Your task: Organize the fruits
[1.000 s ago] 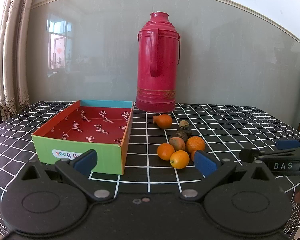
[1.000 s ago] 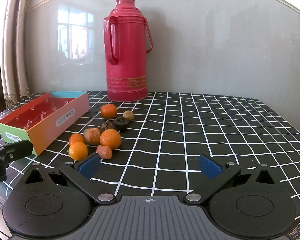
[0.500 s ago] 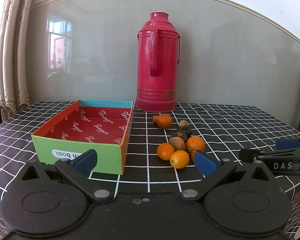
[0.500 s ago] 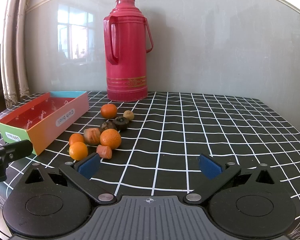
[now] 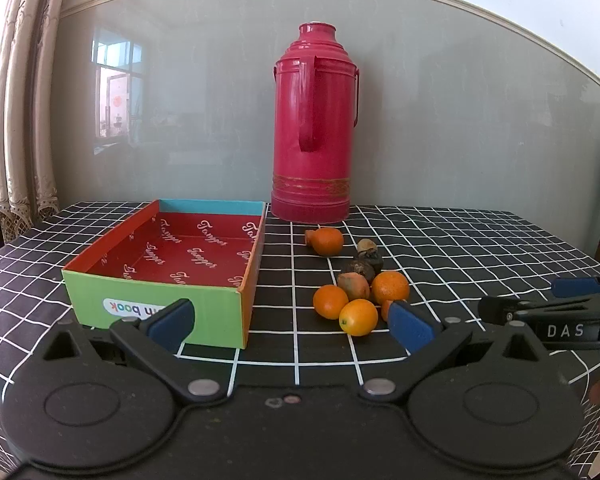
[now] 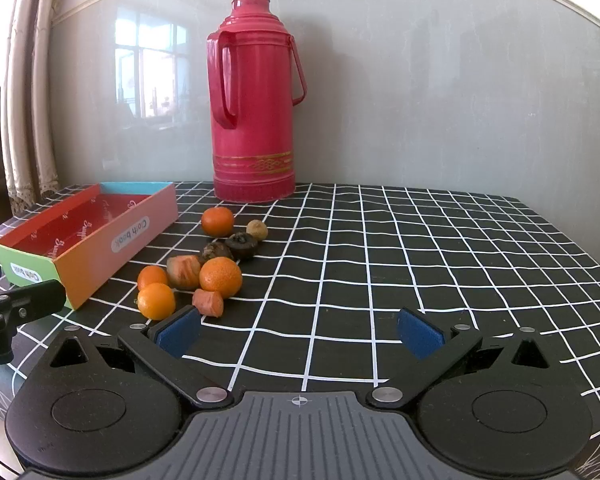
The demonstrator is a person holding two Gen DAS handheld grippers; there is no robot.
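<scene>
Nothing has moved since the earlier frames: the fruits (image 5: 358, 280) lie as they did, clustered on the counter (image 6: 420, 248) just right of the box (image 5: 156, 304), and neither gripper has shifted. Most are small orange citrus, with a few dark, wrinkled pieces among them and one orange (image 5: 327, 241) set apart toward the back. A black cloth with a white grid covers the counter, which meets a pale grey glossy wall; curtains hang at the left. Wide bare cloth stretches to the right of the fruit as far as the counter's right edge. The box is open-topped, its red printed inside holding nothing, and a tall red thermos (image 6: 254, 100) stands upright behind the fruit near the wall. Left gripper (image 5: 292, 322) and right gripper (image 6: 300, 334) hover low at the near edge, fingers spread wide apart and holding nothing.
</scene>
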